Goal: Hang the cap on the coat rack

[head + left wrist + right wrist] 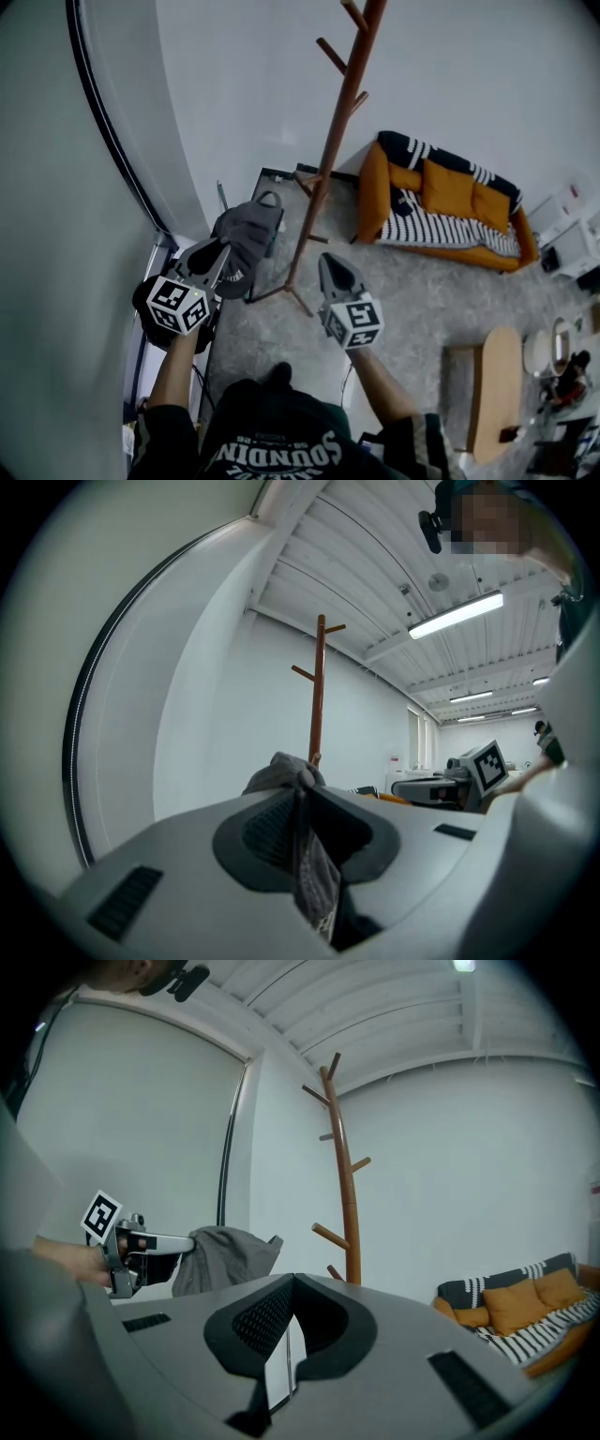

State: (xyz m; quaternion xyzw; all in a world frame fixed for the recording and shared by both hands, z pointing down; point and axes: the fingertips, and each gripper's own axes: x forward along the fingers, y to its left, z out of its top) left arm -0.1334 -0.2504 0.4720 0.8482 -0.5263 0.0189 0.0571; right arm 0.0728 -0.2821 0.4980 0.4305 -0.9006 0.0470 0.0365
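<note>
Cap (246, 234): soft, light grey fabric, pinched in the left tool (223, 248) and drooping just ahead of it, short of the coat rack (328, 150). Right tool (330, 262) pressed together, empty. Rim hold probably suits hooking.

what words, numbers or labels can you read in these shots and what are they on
"SOUNDIN": large white letters on the person's dark shirt, upside down in the head view and possibly cut off.
Smaller print line beside it on the shirt: too small to read.
Small white print on the cap: too blurred to read.
Marker cubes: black-and-white square patterns only, no words.
</note>
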